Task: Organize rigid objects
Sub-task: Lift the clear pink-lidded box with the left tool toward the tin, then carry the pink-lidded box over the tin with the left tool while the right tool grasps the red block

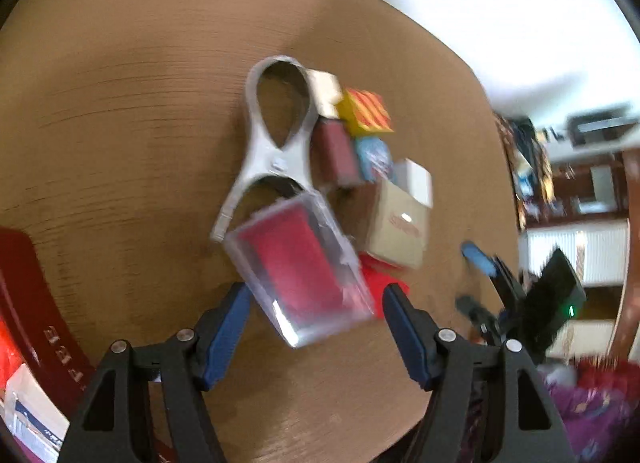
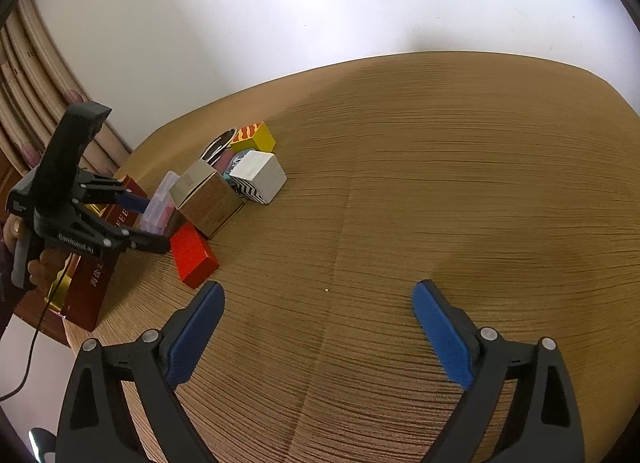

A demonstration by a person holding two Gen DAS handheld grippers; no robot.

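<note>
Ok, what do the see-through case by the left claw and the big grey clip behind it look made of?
The see-through case looks like clear hard plastic: glossy glints, red contents visible through it. The grey clip looks like dull metal or matte grey plastic; motion blur leaves it open. The table shows wood grain.

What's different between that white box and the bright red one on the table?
The white box is near-cubic with a black-and-white striped face; the red box is long, flat and plain. The white box sits at the cluster's far end, the red box at its near end. Both are rigid boxes resting on the wooden table.
</note>
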